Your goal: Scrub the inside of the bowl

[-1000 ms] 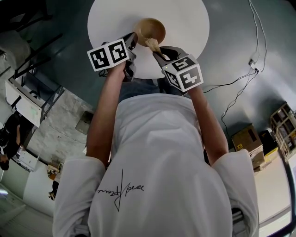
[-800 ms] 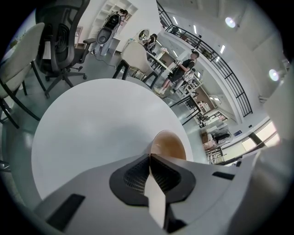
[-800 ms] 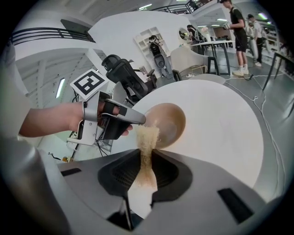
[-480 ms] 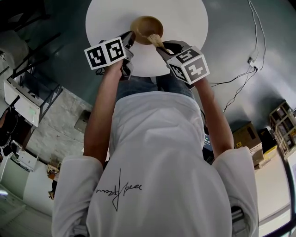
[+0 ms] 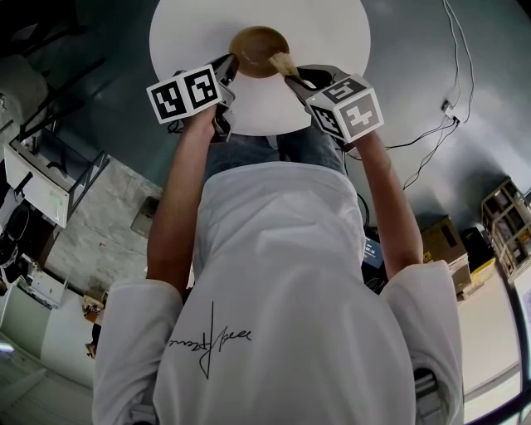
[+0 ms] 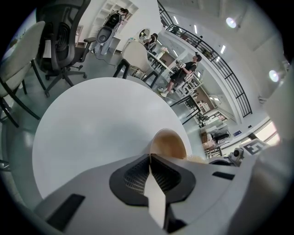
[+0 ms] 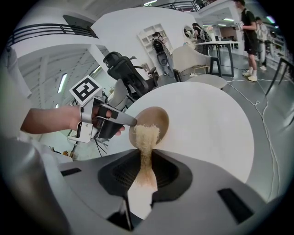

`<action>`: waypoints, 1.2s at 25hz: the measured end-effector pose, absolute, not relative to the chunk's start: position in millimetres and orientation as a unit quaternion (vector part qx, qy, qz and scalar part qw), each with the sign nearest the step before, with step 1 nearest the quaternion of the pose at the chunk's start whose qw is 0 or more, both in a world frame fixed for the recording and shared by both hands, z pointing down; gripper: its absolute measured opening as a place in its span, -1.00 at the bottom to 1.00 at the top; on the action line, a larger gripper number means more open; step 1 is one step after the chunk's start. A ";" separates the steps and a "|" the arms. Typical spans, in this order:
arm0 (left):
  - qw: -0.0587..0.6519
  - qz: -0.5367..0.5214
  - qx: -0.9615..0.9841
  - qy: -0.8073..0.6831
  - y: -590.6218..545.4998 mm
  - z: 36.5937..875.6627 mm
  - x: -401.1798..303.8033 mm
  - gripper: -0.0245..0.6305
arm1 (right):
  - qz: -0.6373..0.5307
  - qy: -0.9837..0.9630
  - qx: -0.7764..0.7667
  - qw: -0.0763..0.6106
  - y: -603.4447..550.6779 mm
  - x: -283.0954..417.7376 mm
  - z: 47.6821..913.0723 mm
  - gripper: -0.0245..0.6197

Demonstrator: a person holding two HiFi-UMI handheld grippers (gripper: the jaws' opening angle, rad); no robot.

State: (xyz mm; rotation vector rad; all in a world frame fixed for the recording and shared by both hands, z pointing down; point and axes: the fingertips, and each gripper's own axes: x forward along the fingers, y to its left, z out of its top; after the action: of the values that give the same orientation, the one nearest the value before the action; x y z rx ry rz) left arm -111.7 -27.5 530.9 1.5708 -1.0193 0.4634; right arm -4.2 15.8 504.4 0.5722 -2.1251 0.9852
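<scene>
Head view: saw bowl (image 5: 255, 50) on white table (image 5: 332, 25), rim pinched by left gripper (image 5: 229, 65); scrubber (image 5: 281, 62) clenched in right gripper (image 5: 296, 76), tip inside bowl. Judged scrubbing under way, unfinished.

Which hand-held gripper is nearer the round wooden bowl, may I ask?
Left. The left hand-held gripper pinches the wooden bowl; the right hand-held gripper sits further back, its tan fibre scrubber reaching in.

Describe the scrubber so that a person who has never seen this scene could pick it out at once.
Find the round white table, then the wooden bowl near its edge. Reaching into that bowl from the right gripper is the scrubber: a pale, straw-coloured fibrous tuft, the only rough, stringy thing among smooth wood and grey plastic.
</scene>
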 end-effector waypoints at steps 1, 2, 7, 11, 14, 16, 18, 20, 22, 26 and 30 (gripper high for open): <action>0.570 0.197 0.669 -0.434 -27.4 530.8 -111.6 -0.87 | 0.380 -0.823 0.222 0.358 14.4 -3.2 504.1 -0.66; 0.570 0.197 0.669 -0.433 -27.4 530.7 -111.5 -0.87 | 0.379 -0.824 0.222 0.359 12.9 -2.2 503.9 -0.66; 0.570 0.198 0.670 -0.432 -27.3 530.0 -111.3 -0.87 | 0.373 -0.824 0.224 0.363 6.8 2.5 503.3 -0.66; 0.570 0.200 0.670 -0.431 -28.1 530.3 -110.9 -0.87 | 0.370 -0.824 0.225 0.366 1.5 6.4 503.9 -0.66; 0.571 0.200 0.670 -0.431 -25.4 529.8 -110.9 -0.87 | 0.367 -0.825 0.223 0.369 1.5 8.0 503.4 -0.65; 0.572 0.199 0.669 -0.431 -24.6 529.7 -110.9 -0.87 | 0.364 -0.826 0.220 0.371 1.1 8.5 503.3 -0.66; 0.573 0.198 0.668 -0.431 -24.4 529.6 -109.9 -0.87 | 0.360 -0.826 0.219 0.373 -0.1 9.9 503.2 -0.66; 0.573 0.198 0.668 -0.431 -24.6 529.8 -109.0 -0.87 | 0.357 -0.827 0.219 0.375 -1.9 11.4 503.6 -0.66; 0.573 0.199 0.669 -0.430 -24.7 529.8 -109.2 -0.87 | 0.355 -0.828 0.218 0.376 -3.9 11.6 503.7 -0.66; 0.573 0.202 0.670 -0.427 -24.1 528.7 -109.3 -0.87 | 0.351 -0.829 0.218 0.377 -7.2 12.3 502.8 -0.66; 0.570 0.207 0.672 -0.424 -26.8 529.9 -108.6 -0.87 | 0.347 -0.829 0.218 0.379 -14.1 13.1 504.6 -0.66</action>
State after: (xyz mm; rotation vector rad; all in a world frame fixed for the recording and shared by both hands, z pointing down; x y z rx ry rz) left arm -108.6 -26.8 529.9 1.5783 -0.9949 0.4866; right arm 13.1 -14.1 504.6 0.5573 -2.1185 0.8869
